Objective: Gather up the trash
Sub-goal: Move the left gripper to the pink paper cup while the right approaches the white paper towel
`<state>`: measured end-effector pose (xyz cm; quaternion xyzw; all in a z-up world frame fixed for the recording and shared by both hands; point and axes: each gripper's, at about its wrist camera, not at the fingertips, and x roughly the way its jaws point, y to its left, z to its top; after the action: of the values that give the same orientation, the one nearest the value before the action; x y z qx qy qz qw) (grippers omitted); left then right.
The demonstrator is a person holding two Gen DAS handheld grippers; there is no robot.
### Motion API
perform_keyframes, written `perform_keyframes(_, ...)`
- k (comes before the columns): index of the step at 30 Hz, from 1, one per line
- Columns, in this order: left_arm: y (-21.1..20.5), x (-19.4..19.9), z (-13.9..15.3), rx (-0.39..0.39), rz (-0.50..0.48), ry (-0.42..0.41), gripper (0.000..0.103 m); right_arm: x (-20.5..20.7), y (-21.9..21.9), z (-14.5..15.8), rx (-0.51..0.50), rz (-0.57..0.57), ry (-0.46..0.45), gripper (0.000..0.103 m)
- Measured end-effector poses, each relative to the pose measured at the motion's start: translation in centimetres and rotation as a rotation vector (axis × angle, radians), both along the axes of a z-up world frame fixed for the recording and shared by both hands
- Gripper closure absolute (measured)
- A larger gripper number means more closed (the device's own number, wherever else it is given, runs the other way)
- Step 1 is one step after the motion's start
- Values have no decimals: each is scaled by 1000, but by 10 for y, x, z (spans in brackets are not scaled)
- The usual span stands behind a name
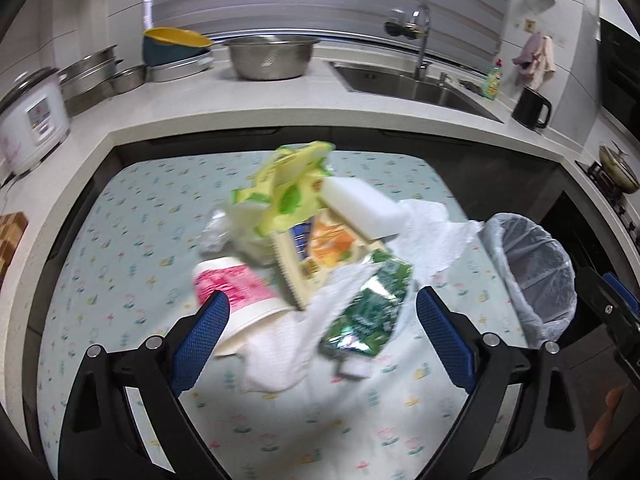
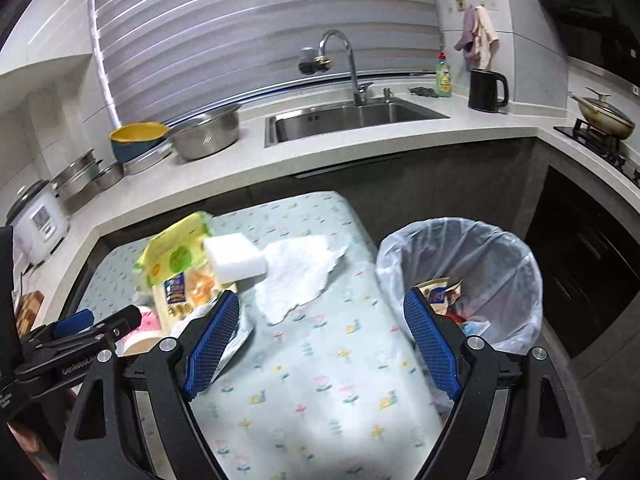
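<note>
A heap of trash lies on the flowered tablecloth [image 1: 120,248]: a pink-and-white paper cup [image 1: 232,288] on its side, a crumpled white tissue [image 1: 280,356], a green pouch [image 1: 372,312], a yellow wrapper [image 1: 288,184], a white foam block [image 1: 360,208], an orange-and-blue packet [image 1: 320,248] and a paper towel [image 1: 432,232]. My left gripper [image 1: 324,334] hangs open over the cup, tissue and pouch; its pads touch none of them. My right gripper [image 2: 322,340] is open above bare cloth, between the heap and the lined bin [image 2: 516,264], which holds some wrappers [image 2: 440,292].
The table stands inside an L-shaped counter with a rice cooker [image 1: 32,120], steel bowl [image 1: 272,56], sink [image 2: 352,120], black kettle [image 2: 486,90] and a pan on the stove [image 2: 604,118]. The bin stands off the table's right edge. A hand [image 1: 608,424] shows at the far right.
</note>
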<state>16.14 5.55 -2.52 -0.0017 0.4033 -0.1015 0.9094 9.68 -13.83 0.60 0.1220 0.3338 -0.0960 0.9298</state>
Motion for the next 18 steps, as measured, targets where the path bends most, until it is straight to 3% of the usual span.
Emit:
perform_keyframes(11,62,-2,-30,3,96,62,11,12,32,-24,16,26,49,22)
perform_keyframes(18,79,8,-53,-25,141,127,11,22,40,-45,25,40,89,22)
